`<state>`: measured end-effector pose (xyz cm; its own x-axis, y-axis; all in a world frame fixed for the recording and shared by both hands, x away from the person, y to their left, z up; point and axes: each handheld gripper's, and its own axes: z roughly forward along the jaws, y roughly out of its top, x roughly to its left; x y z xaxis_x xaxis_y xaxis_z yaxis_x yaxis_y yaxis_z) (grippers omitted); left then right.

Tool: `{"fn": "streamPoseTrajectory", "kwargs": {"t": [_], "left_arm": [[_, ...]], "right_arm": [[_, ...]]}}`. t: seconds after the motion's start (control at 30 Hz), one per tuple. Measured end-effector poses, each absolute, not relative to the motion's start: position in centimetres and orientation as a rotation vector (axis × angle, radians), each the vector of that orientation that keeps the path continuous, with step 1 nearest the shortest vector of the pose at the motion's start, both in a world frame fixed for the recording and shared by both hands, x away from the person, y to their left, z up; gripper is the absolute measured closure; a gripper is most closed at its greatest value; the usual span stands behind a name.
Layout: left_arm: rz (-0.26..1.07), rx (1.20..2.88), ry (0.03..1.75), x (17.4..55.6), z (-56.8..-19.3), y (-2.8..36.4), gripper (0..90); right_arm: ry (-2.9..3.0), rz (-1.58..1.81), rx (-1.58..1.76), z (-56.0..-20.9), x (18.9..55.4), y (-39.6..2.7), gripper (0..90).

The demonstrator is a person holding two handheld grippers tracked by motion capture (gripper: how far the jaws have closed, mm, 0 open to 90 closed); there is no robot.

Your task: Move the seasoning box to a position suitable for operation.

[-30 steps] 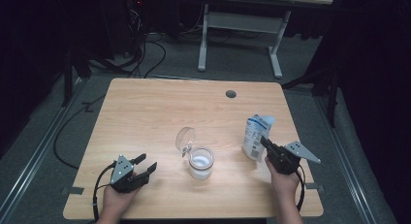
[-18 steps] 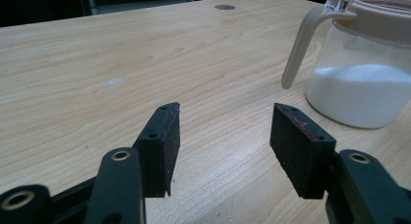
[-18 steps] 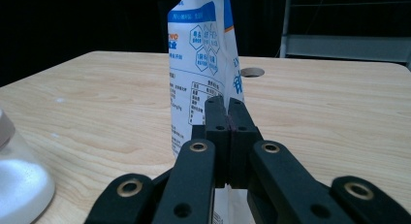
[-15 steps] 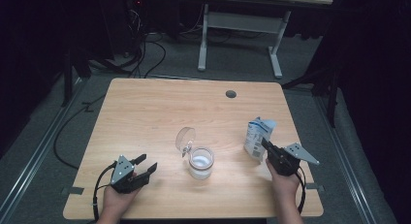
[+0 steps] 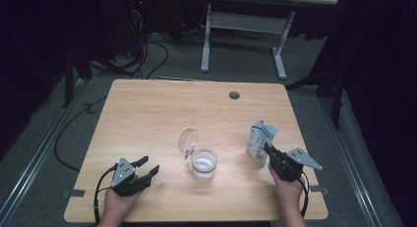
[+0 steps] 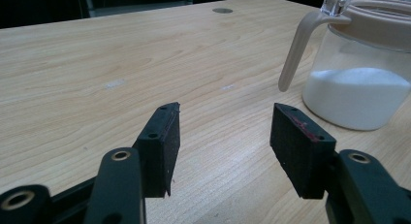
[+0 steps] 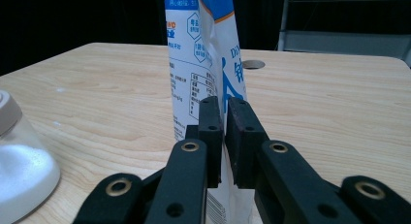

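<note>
Right gripper (image 7: pixel 223 118): fingers pinched on side of white-and-blue pouch (image 5: pixel 259 140), upright at right side of bench (image 5: pixel 147 109), top torn open. Left gripper (image 5: pixel 142 169): fingers spread, empty, low over bench at front left, aimed toward jar. Glass jar (image 5: pixel 203 164), centre front: part-filled with white powder, hinged clear lid (image 5: pixel 187 140) tipped back, beige spoon handle (image 6: pixel 296 49) leaning out.

Risk, judged: grip takes thin fold only; soft pouch may sag or slip when lifted, spilling contents beside jar. Unsteadied jar may slide if knocked.
</note>
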<state>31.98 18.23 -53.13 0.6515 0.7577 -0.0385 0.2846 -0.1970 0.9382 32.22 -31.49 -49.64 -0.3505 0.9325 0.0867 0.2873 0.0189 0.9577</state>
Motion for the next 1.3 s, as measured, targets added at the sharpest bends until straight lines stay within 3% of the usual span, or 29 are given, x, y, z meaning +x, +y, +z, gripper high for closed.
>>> {"fn": "streamPoseTrajectory", "kwargs": {"t": [1.3], "left_arm": [[0.54, 1.79, 0.833, 31.92, -53.13, 18.01, 45.0]], "right_arm": [[1.679, 1.314, 1.32, -49.75, 32.4, -31.31, 55.6]]}}
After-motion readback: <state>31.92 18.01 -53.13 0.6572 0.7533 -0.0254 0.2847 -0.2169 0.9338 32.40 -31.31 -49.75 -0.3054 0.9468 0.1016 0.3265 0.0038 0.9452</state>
